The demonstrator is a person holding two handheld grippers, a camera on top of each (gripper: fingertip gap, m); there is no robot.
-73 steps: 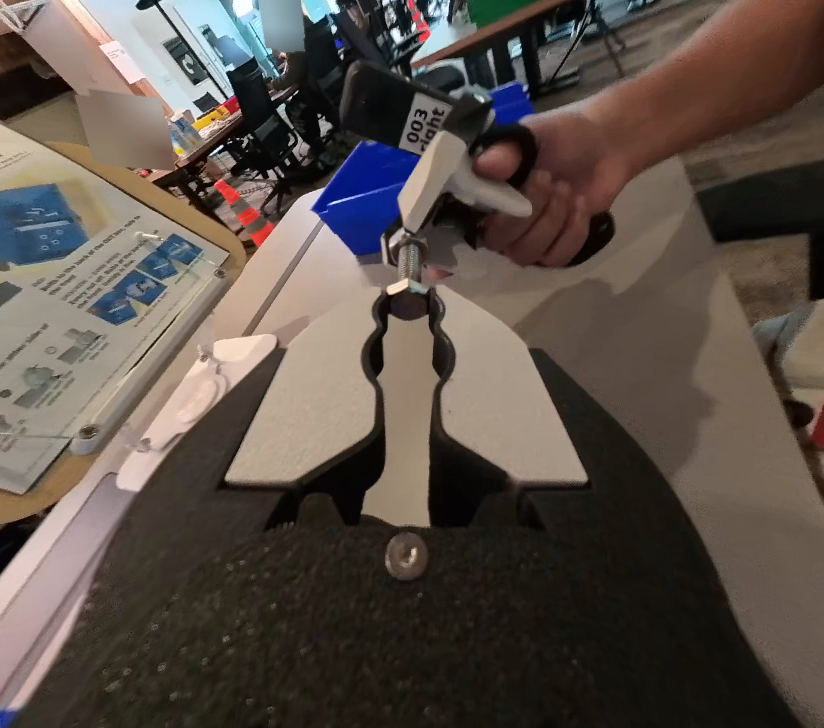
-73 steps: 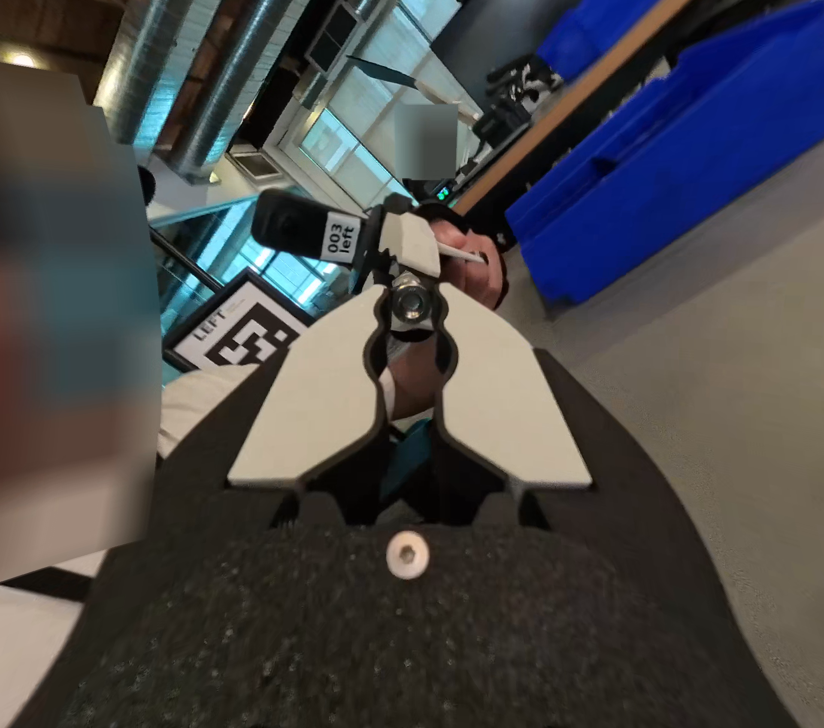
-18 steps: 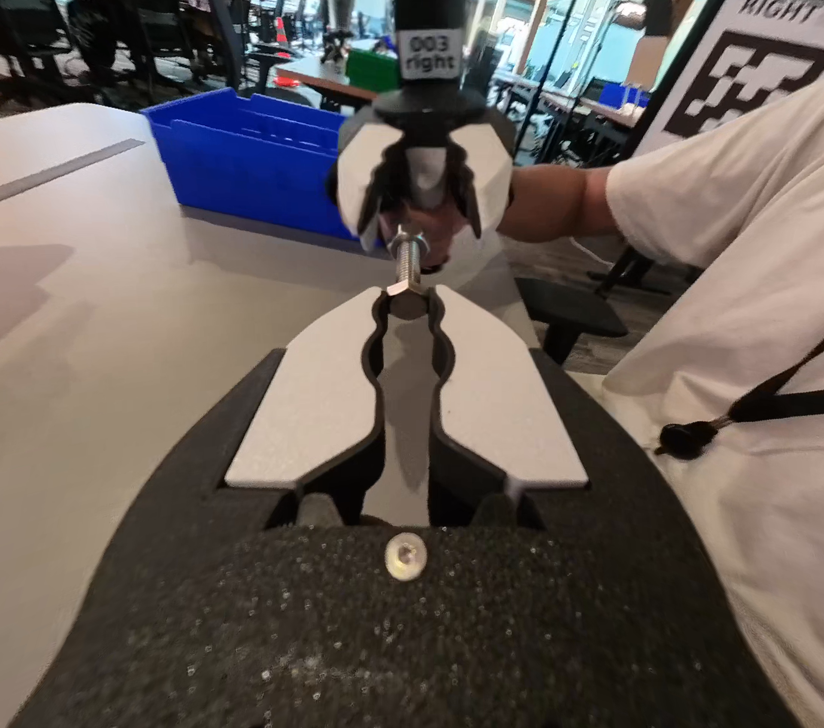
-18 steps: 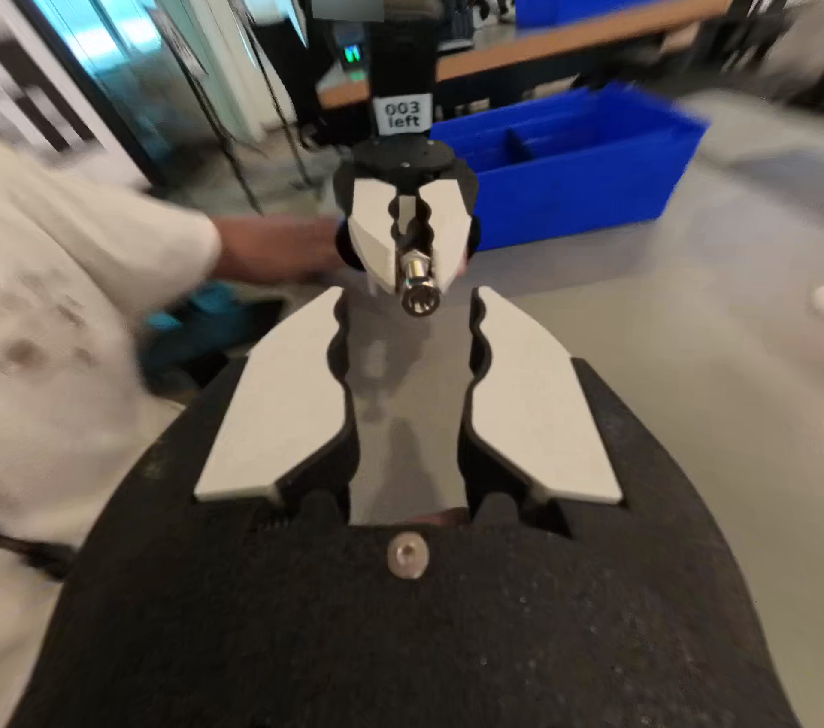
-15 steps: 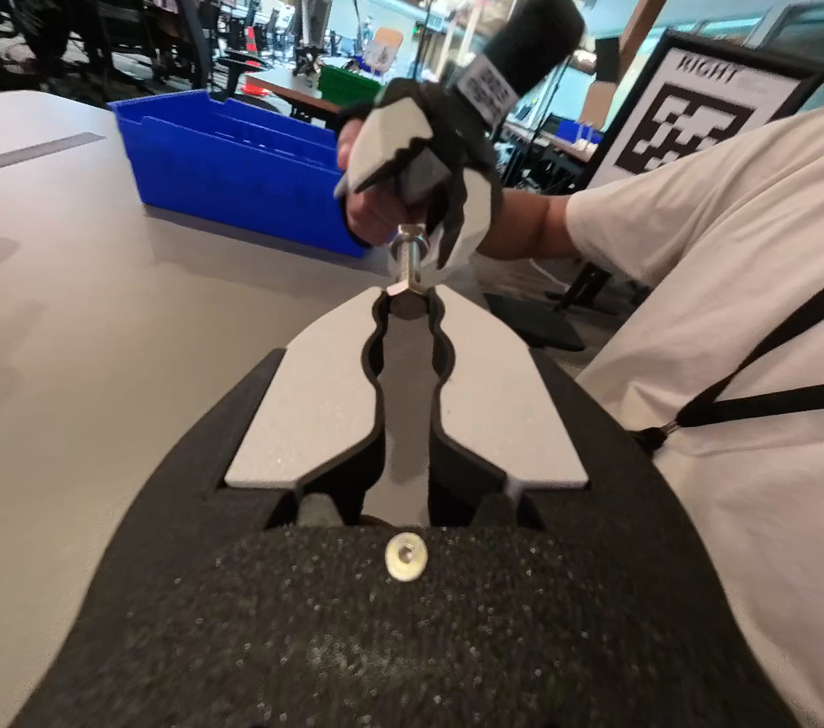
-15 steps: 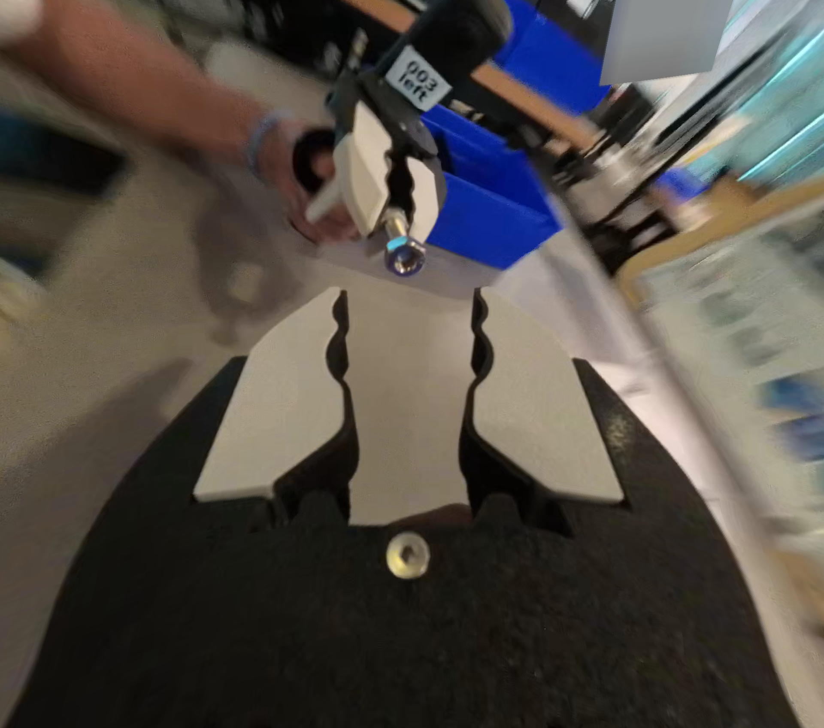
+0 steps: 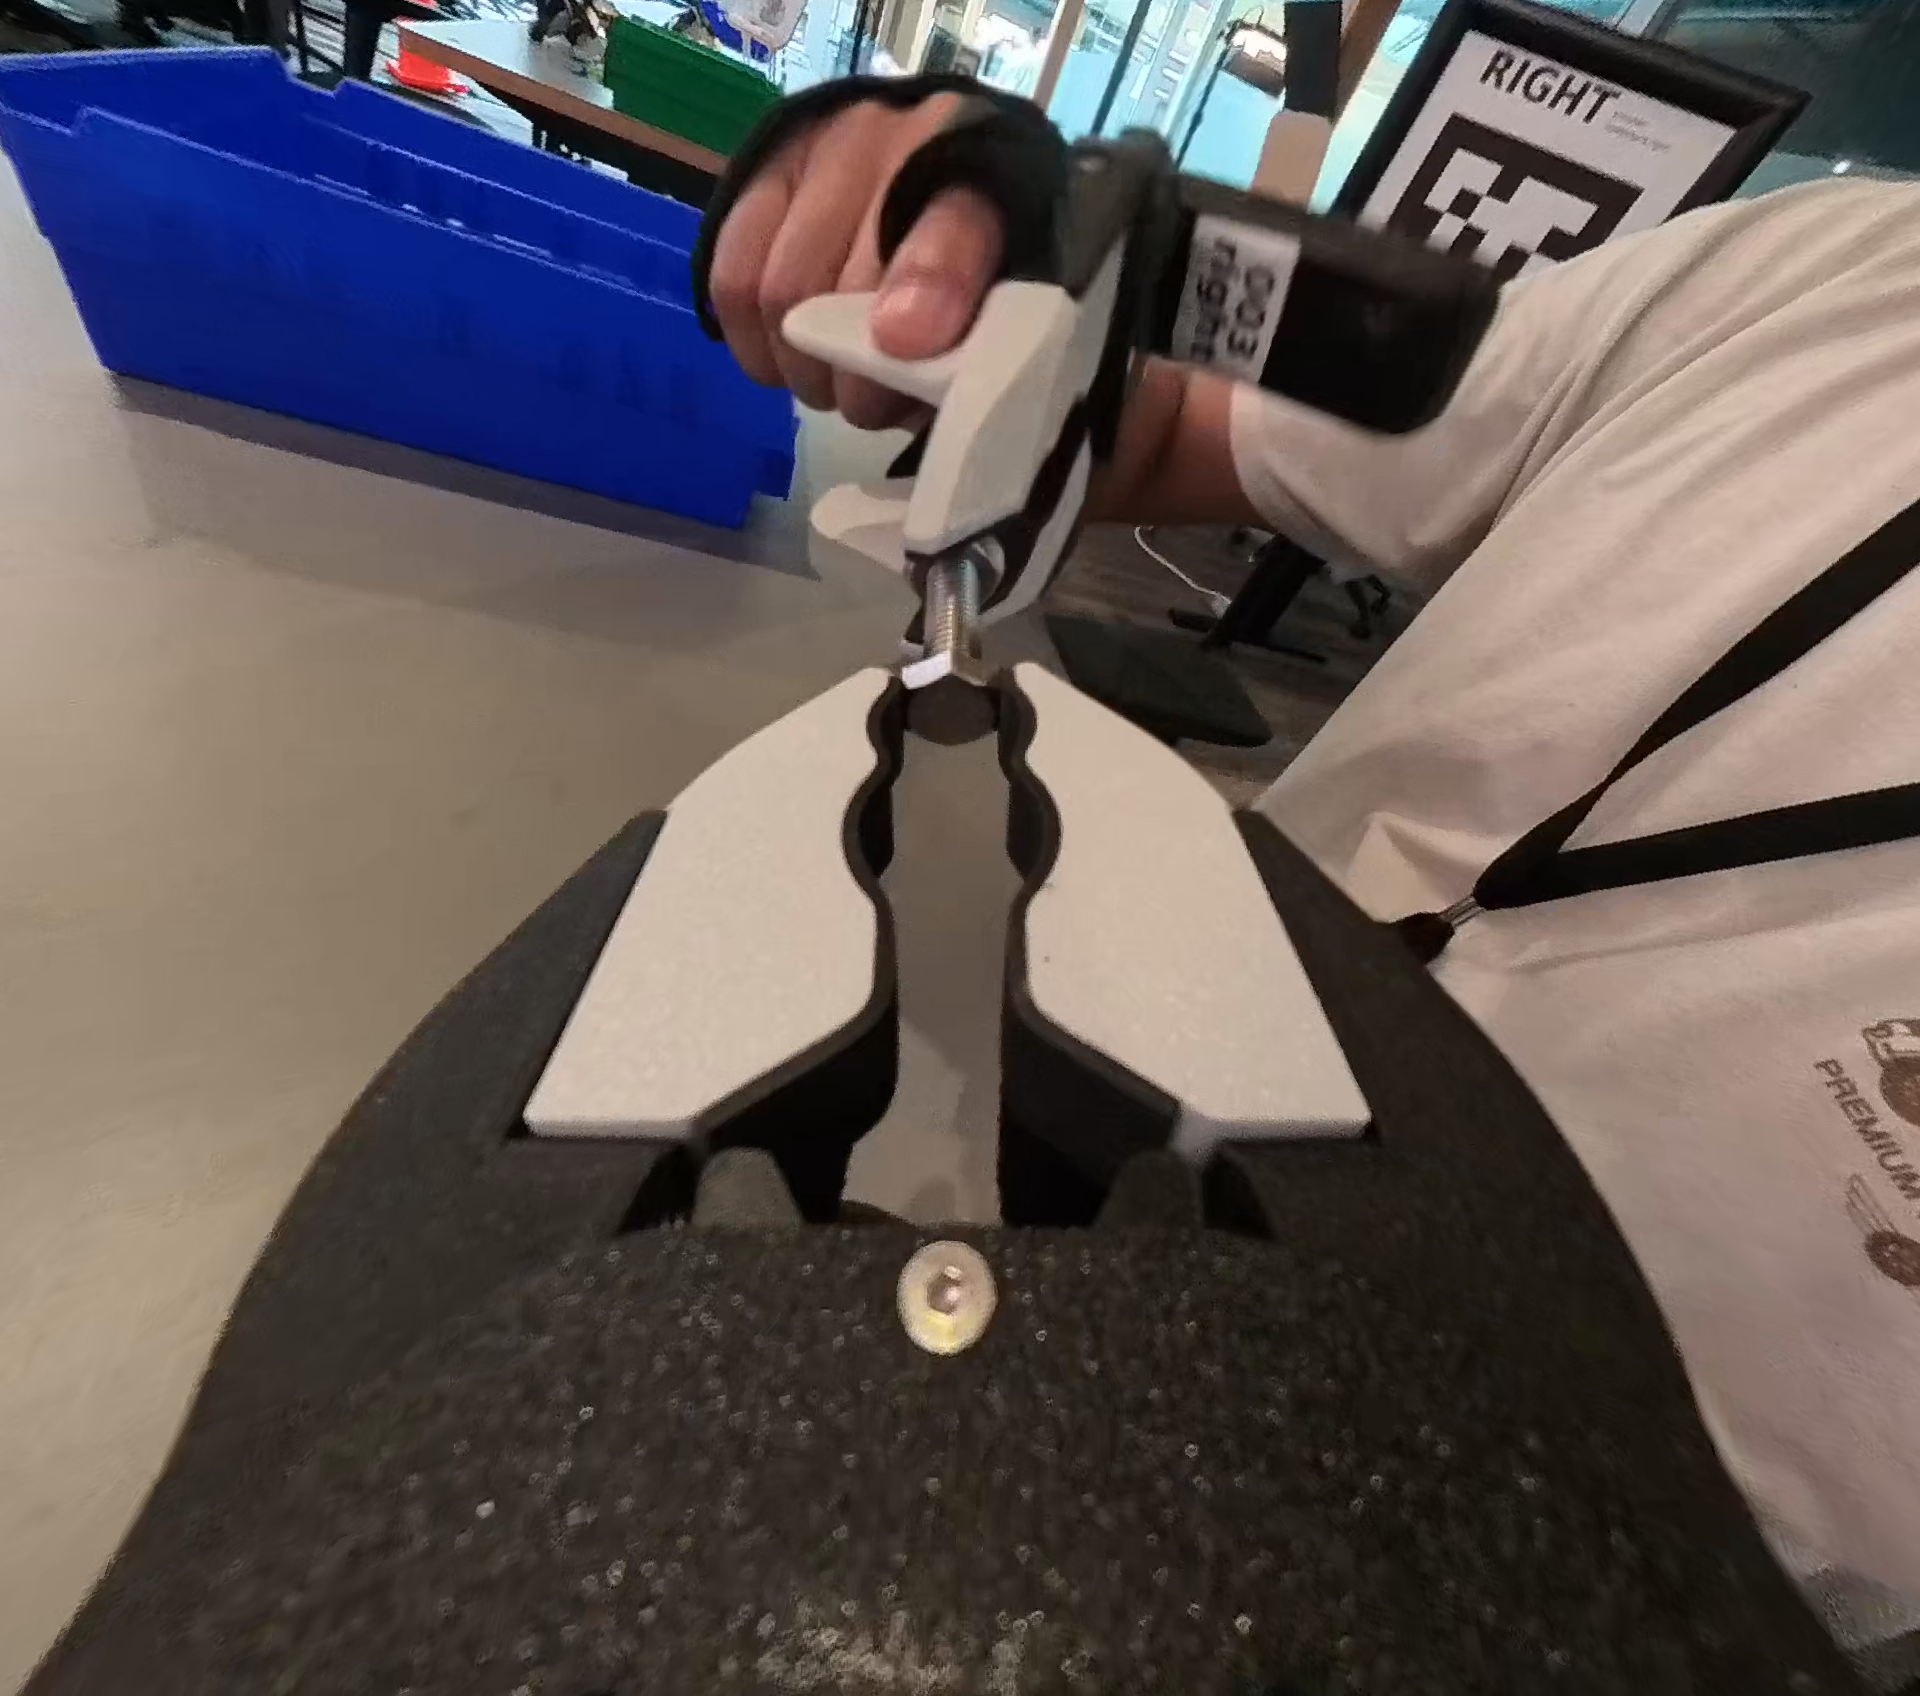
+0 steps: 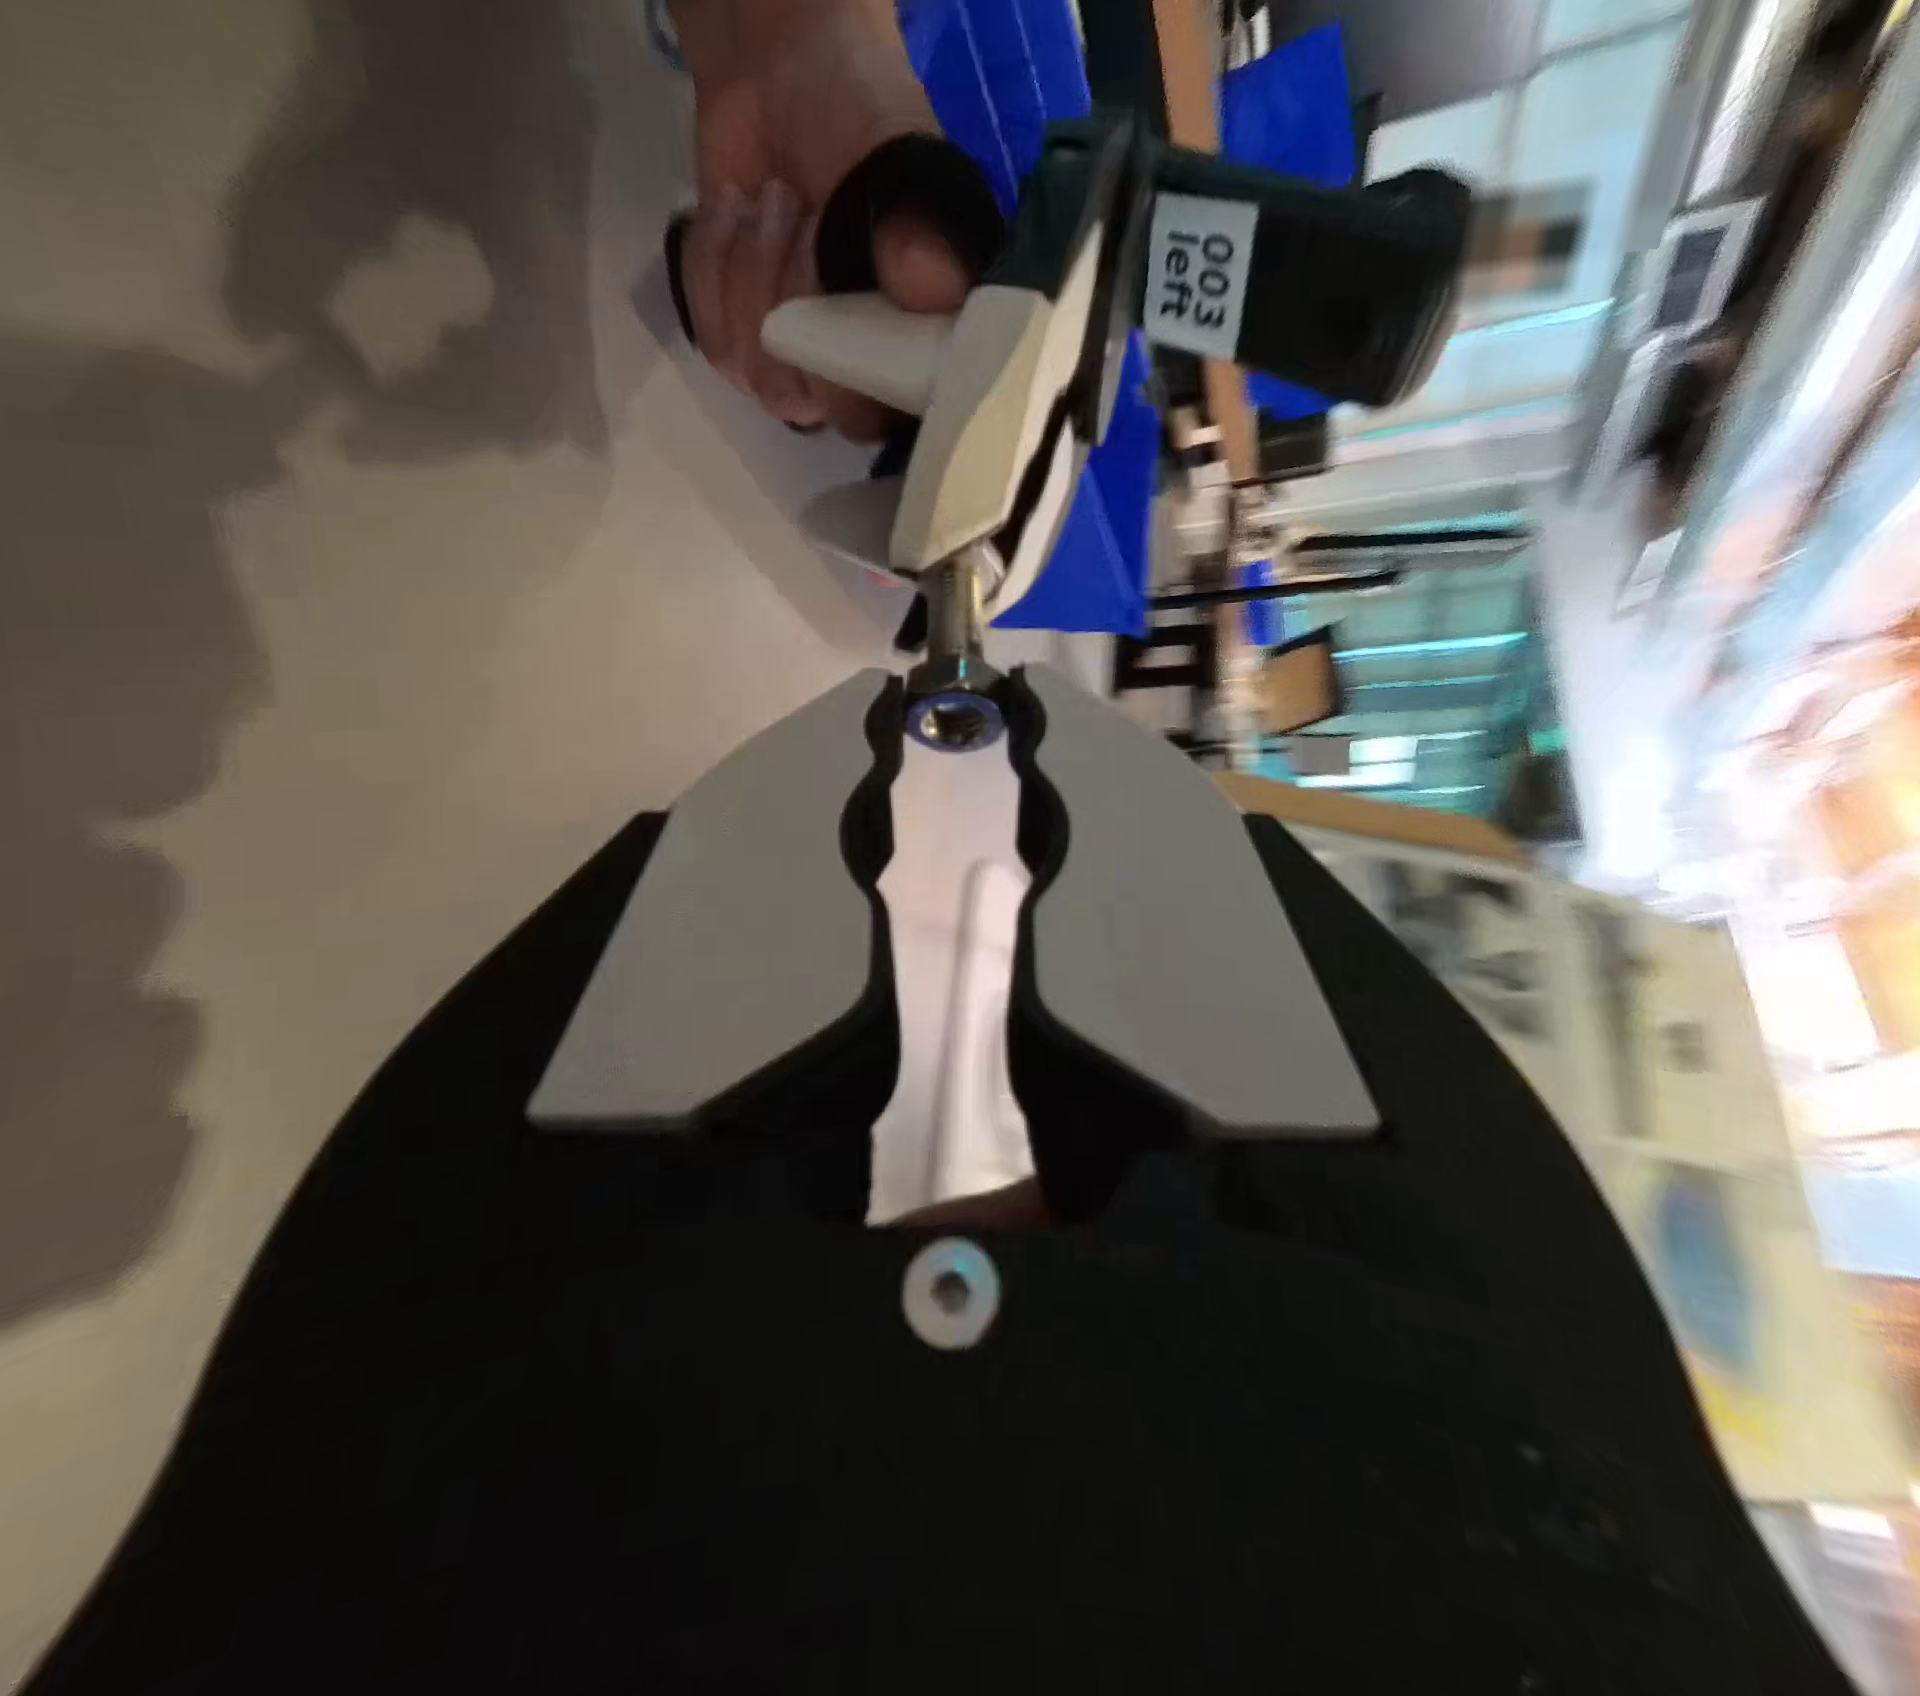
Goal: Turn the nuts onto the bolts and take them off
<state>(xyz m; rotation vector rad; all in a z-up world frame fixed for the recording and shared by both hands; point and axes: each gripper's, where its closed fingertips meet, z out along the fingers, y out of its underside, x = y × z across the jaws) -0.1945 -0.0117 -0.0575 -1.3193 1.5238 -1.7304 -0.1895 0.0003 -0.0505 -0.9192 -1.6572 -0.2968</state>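
Note:
A steel bolt [image 7: 954, 607] spans the gap between my two grippers above the grey table [image 7: 312, 815]. My left gripper [image 7: 948, 692] is shut on the bolt's hex head [image 7: 935, 672]. In the left wrist view my right gripper [image 7: 971, 571] comes in from above, rolled on its side, with a hand on its trigger. In the right wrist view my right gripper [image 8: 951, 701] is shut on the nut [image 8: 951, 719] at the bolt's [image 8: 961, 607] threaded end. The left gripper [image 8: 971, 560] holds the far end. This view is motion-blurred.
A blue bin [image 7: 364, 296] stands on the table behind the grippers. The person's white shirt [image 7: 1558, 711] with a black strap fills the right side. A framed marker board [image 7: 1538, 150] stands behind. A blurred printed sheet [image 8: 1507, 1023] lies at the right.
Half a second ago my right gripper was open and off the nut; it has rolled about a quarter turn and shut on the nut again. My left gripper has kept hold of the bolt.

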